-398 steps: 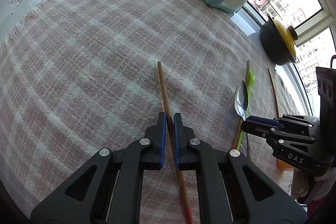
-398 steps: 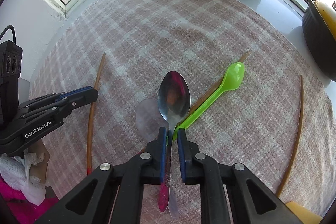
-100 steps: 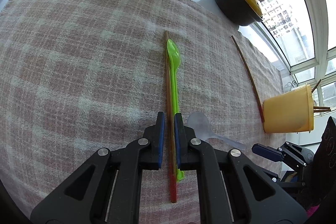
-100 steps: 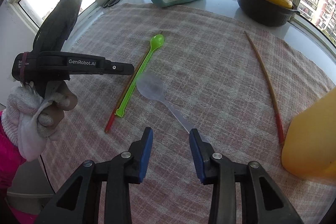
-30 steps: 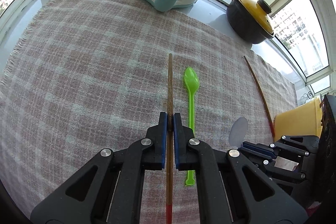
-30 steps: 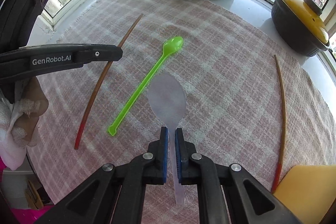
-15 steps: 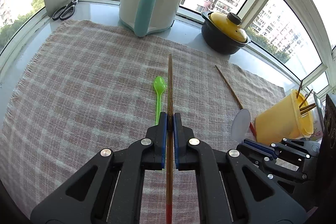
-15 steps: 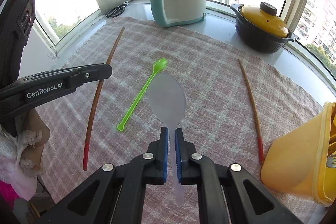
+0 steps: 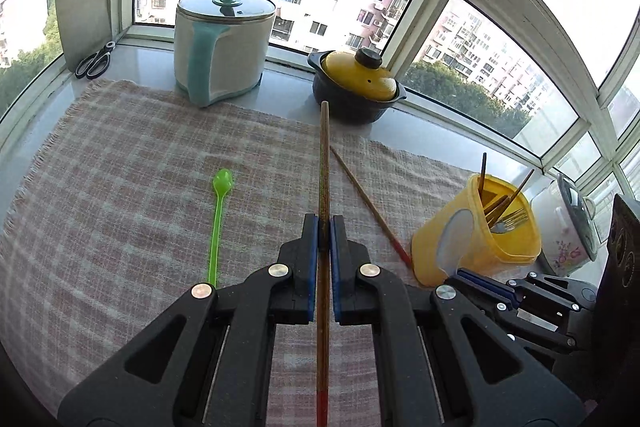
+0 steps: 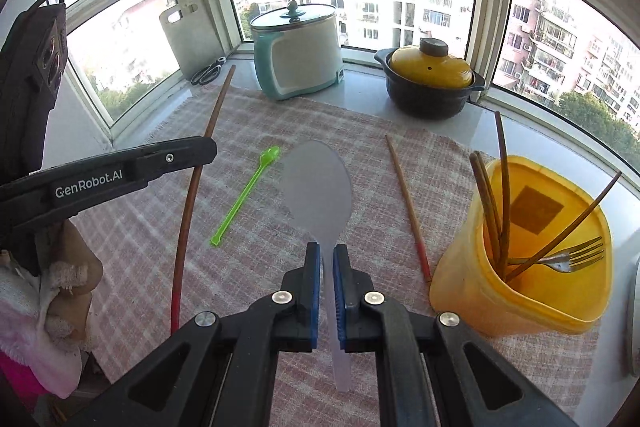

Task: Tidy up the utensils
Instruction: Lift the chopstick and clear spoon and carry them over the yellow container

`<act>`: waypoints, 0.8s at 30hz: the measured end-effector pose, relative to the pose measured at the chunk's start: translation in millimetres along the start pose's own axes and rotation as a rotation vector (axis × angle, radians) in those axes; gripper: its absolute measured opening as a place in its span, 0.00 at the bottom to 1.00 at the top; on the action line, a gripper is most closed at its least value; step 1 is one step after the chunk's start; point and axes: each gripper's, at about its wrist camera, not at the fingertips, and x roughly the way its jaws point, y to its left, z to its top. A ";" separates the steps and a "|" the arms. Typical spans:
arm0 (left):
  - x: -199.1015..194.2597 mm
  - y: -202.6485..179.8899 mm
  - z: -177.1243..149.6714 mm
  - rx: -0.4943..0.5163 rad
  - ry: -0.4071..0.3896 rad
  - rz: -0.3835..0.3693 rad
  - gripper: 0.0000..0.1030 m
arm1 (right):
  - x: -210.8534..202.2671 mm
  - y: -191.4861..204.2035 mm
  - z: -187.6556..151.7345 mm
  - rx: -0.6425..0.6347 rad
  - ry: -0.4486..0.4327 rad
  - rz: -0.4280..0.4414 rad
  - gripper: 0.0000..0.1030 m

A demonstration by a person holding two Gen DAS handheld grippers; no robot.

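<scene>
My left gripper (image 9: 324,223) is shut on a brown chopstick (image 9: 323,163) with a red end, held above the checked cloth (image 9: 120,187); it also shows in the right wrist view (image 10: 196,179). My right gripper (image 10: 326,251) is shut on a clear plastic spoon (image 10: 316,183), lifted above the cloth. A yellow utensil holder (image 10: 524,267) at the right holds chopsticks and a fork (image 10: 572,255); it shows in the left wrist view too (image 9: 476,247). A green spoon (image 9: 218,211) and a second chopstick (image 9: 368,207) lie on the cloth.
A teal-and-white pot (image 9: 224,47) and a dark pot with a yellow lid (image 9: 356,87) stand on the sill at the back. Scissors (image 9: 94,61) and a cutting board (image 9: 82,15) are at the back left. A white cooker (image 9: 568,227) stands right of the holder.
Both grippers have risen and tilted up with their utensils, so the window and the yellow holder's inside now show. The green spoon and second chopstick have not moved.
</scene>
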 end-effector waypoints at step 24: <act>-14.5 -146.3 53.4 0.076 -0.162 -0.174 0.04 | -113.0 -115.6 8.7 0.111 -0.209 -0.082 0.03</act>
